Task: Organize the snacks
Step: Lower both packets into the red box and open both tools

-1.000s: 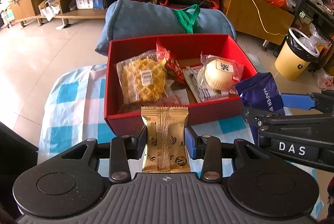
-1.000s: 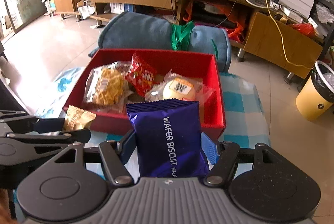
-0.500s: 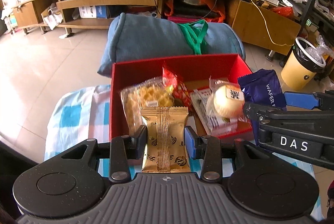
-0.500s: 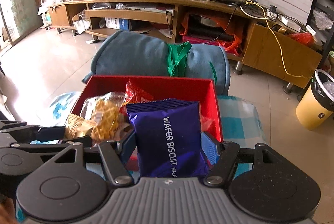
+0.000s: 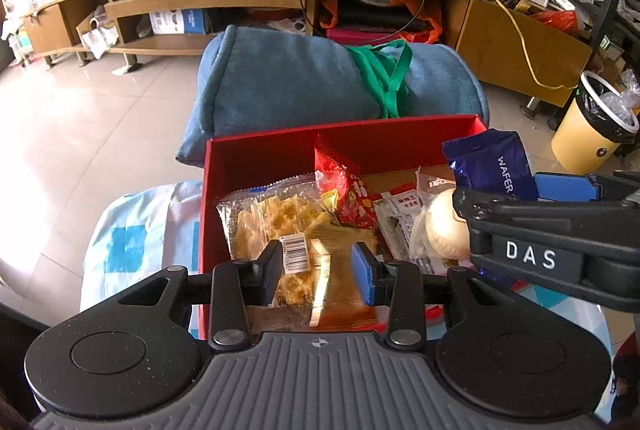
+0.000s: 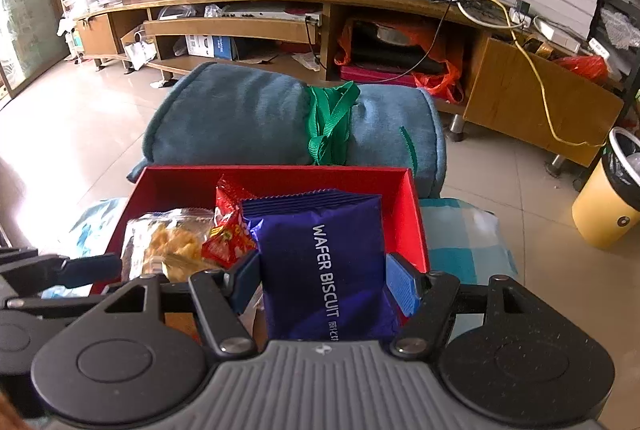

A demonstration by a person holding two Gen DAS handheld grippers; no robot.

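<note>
The blue wafer biscuit packet is clamped upright in the right gripper fingers, over the red box. At its 9 o'clock, the left gripper fingers stand narrow around a blurred gold packet; grip unclear. A rolled blanket lies at the box's 12 o'clock.

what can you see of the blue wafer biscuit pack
The wafer biscuit pack is a glossy dark blue foil pillow pouch with a crimped, serrated top seam and white "WAFER BISCUIT" lettering running down it. It stands upright, sealed and puffy, clamped at its sides by the right gripper, above the near right part of the red box.
</note>
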